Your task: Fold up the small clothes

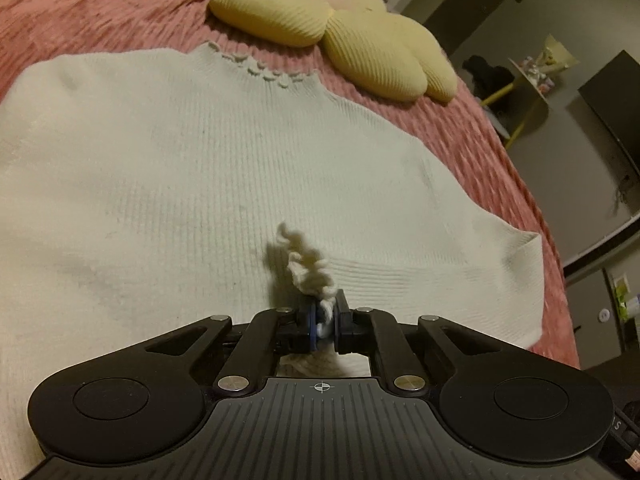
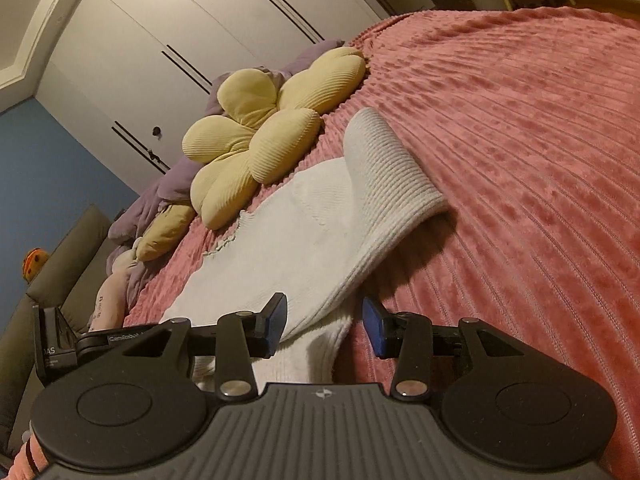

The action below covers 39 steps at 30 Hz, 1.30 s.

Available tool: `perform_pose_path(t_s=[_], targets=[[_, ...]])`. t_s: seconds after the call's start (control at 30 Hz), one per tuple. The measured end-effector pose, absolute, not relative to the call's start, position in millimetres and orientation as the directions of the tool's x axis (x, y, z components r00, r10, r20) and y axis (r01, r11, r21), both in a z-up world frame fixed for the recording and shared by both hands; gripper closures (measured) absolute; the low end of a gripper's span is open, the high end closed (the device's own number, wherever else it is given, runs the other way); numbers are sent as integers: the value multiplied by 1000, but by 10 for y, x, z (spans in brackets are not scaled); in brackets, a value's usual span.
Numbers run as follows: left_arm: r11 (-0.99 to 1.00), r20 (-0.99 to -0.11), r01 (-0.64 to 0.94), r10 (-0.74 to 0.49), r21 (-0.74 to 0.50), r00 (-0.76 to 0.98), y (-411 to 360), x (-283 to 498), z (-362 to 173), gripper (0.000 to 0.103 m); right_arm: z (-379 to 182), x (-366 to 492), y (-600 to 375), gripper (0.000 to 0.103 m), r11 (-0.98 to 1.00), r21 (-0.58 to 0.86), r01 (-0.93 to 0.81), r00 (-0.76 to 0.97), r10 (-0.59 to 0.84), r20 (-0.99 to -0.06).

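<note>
A white ribbed knit sweater (image 1: pixel 200 160) lies spread flat on a pink bedspread (image 1: pixel 80 8), its frilled neckline at the far side. My left gripper (image 1: pixel 324 316) is shut on the sweater's near edge, and a curly ruffle of knit (image 1: pixel 304 264) stands up out of the pinch. In the right wrist view the same sweater (image 2: pixel 320 232) has a ribbed sleeve (image 2: pixel 384 160) folded up and lifted off the bedspread (image 2: pixel 520 160). My right gripper (image 2: pixel 325 324) is open, its blue pads (image 2: pixel 374 328) apart on either side of the sweater's near edge, not pressing it.
A yellow flower-shaped pillow (image 1: pixel 360 52) (image 2: pixel 260 128) lies just beyond the sweater's neckline. Purple bedding (image 2: pixel 176 184) is bunched behind it. White wardrobe doors (image 2: pixel 200 20) stand past the bed. A small yellow-legged side table (image 1: pixel 528 84) is off the bed's right edge.
</note>
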<state>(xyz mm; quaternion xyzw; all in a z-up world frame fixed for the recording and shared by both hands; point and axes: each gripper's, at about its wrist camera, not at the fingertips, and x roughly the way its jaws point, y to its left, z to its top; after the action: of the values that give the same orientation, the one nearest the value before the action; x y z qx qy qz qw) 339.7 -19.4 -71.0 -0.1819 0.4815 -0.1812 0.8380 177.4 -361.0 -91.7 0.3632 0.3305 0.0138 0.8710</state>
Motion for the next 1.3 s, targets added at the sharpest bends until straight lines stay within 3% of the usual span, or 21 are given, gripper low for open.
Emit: perform_pose_path(t_s=[0.13,0.27,0.43,0.57,0.73,0.83,1.0,1.13,1.23,1.3], targets=[[850,-668,212,-513,-482,539,-54,3296,-376,94,-837,1797,-3598,56,743,635,211,781,262,-566],[871,-603,184,-454,-455,656,433,3158,-67,94,-745,1867,-3560,51,746,641,182,784,283,-552],[942,-687,47,-275,-331,673,877,3146,-254,94,-750,2086,-3422,50,727,668,157,770,333,-544],[948,-739,19,-261,-318,621,988,3131,-545,92,-877,2287,-3344,50,702,682,204,748,337,-571],[929,-736,0,-292,-369,610,1058,3190,-681,88,-972,2456,-3354,51,714,643,277,745,263,-613],[938,-736,10,-277,-346,618,1054,3246,-634,93,-1020,2545,-3388,59,711,628,316,744,225,-629],[946,-691,31,-257,-322,675,1042,3272,-458,94,-985,2726,-3304,83,803,510,309,709,163,-686],[962,-704,3,-203,-273,680,1074,3318,-525,93,-833,2655,-3163,87,863,453,222,758,140,-637],[964,-748,-25,-188,-263,636,1058,3404,-765,92,-928,2678,-3050,87,918,333,214,724,80,-685],[979,-732,10,-160,-205,662,987,3363,-787,88,-998,2666,-3009,87,935,288,209,712,56,-700]])
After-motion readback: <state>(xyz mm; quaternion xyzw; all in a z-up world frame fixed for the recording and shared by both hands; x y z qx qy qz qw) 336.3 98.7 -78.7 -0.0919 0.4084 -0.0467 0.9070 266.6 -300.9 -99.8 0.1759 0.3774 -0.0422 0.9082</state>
